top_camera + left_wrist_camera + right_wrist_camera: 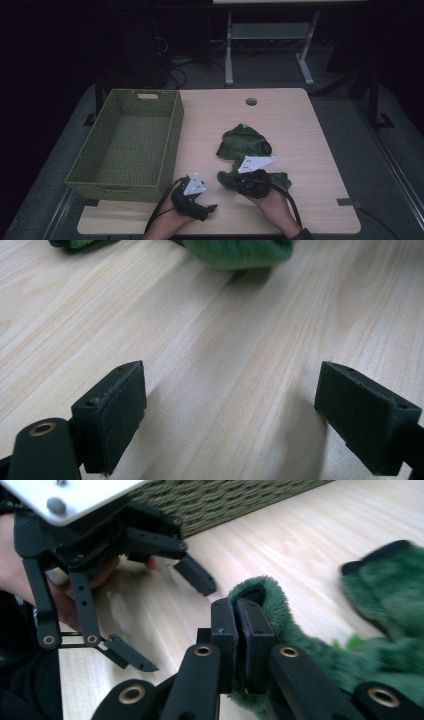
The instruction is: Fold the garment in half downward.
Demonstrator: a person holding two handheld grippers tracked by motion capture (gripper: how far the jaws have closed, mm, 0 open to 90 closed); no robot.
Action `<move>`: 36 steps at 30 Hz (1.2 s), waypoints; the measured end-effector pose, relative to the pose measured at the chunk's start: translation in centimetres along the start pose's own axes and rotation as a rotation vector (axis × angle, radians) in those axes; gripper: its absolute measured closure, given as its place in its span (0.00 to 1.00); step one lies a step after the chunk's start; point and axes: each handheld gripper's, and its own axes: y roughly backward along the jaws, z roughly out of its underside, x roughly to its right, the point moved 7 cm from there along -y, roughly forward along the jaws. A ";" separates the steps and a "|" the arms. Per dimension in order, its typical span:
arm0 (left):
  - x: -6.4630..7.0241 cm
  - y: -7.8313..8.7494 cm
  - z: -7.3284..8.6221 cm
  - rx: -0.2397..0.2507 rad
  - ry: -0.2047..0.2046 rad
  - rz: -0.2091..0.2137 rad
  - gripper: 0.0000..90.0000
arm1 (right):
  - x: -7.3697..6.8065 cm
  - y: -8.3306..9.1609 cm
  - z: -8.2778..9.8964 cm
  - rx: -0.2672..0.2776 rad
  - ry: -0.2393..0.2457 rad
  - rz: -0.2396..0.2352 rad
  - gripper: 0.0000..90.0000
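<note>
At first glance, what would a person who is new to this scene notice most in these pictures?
The eye goes first to the dark green fuzzy cloth lying crumpled at the middle of the wooden table. The right gripper is shut on its near edge, while the left gripper rests open over bare wood beside it. A large woven green basket stands empty on the table's left side.

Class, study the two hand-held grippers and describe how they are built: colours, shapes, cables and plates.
Both the left gripper and the right gripper are black linkage frames with brass-coloured pivot rivets, rectangular black padded jaws, a pale grey three-cornered plate on top and a trailing black cable. A dark sleeve cuff shows at the right wrist.
</note>
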 end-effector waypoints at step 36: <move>-0.1 -0.1 -0.1 -0.001 -0.007 0.000 0.14 | 6.7 6.7 1.4 0.088 -0.125 0.205 0.99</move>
